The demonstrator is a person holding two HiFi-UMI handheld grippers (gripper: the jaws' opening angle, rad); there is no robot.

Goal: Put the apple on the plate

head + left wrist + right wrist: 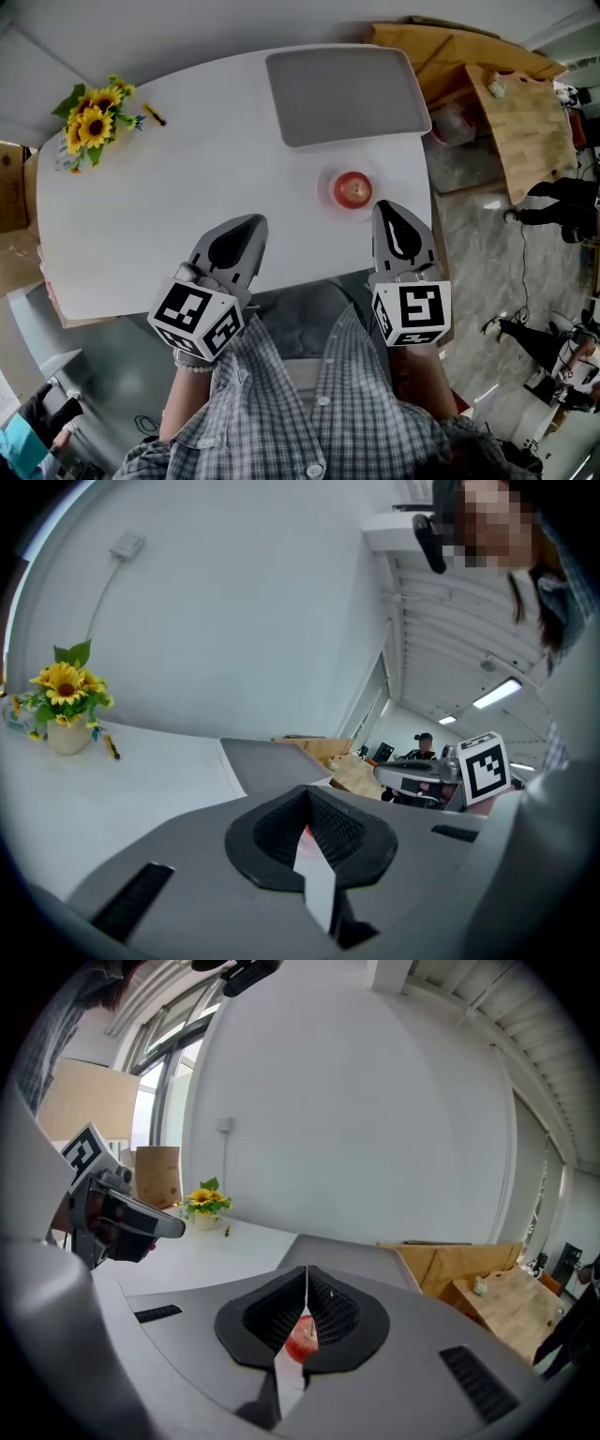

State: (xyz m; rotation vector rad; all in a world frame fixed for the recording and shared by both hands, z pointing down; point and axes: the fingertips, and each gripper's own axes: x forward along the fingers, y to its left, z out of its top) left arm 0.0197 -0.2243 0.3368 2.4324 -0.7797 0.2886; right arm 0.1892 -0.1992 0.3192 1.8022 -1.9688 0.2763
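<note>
A red apple [353, 190] sits on a small round pinkish plate [327, 192] at the right side of the white table [159, 206]. My right gripper [386, 208] is shut and empty, its tip just near-right of the plate. In the right gripper view the closed jaws [307, 1274] leave a slit, and the apple [302, 1340] shows through it. My left gripper [249, 226] is also shut and empty. It hovers over the table's near edge, left of the plate. In the left gripper view a red sliver shows below the closed tips [307, 794].
A large grey tray [345, 94] lies at the table's far edge behind the plate. A vase of sunflowers [91, 117] and a pen [155, 115] are at the far left. Wooden boards [511, 103] stand on the floor to the right, near a person's legs [561, 202].
</note>
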